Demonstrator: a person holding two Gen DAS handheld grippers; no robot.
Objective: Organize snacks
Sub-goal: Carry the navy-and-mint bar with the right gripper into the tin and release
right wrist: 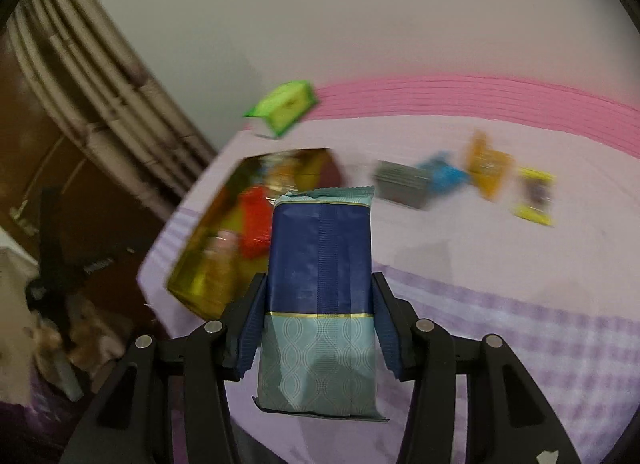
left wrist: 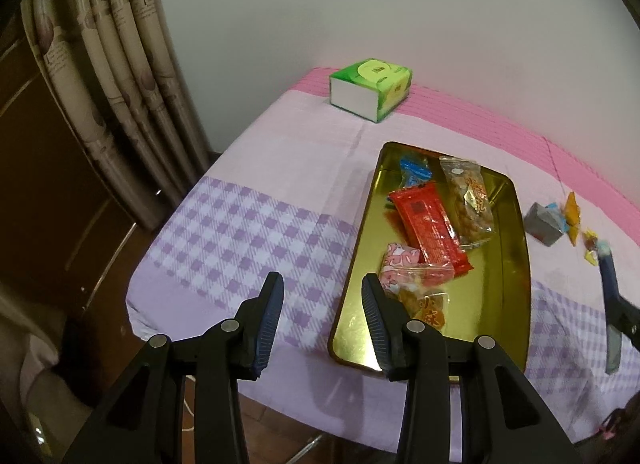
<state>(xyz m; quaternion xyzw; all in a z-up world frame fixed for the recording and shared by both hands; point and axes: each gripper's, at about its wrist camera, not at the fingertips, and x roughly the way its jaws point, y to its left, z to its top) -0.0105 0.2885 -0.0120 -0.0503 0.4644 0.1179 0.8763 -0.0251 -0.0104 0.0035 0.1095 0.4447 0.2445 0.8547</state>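
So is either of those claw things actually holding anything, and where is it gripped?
The right gripper holds a blue snack packet, pinched by its two long sides near the middle. The left gripper holds nothing.

Gold tray [left wrist: 516, 264]: 1, holding 5 snack packets: 1 red [left wrist: 430, 230], 1 blue [left wrist: 416, 170], 1 pink [left wrist: 398, 264], 2 clear [left wrist: 470, 200]. Green tissue box [left wrist: 370, 88]: 1. Grey box [left wrist: 546, 224]: 1. Blue-and-teal packet [right wrist: 322, 296]: 1.

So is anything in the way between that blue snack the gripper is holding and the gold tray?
Nothing visible blocks it. The right gripper holds the blue snack above the cloth, and the gold tray lies open. Snacks inside, like the red packet, fill its left part; the right strip looks bare.
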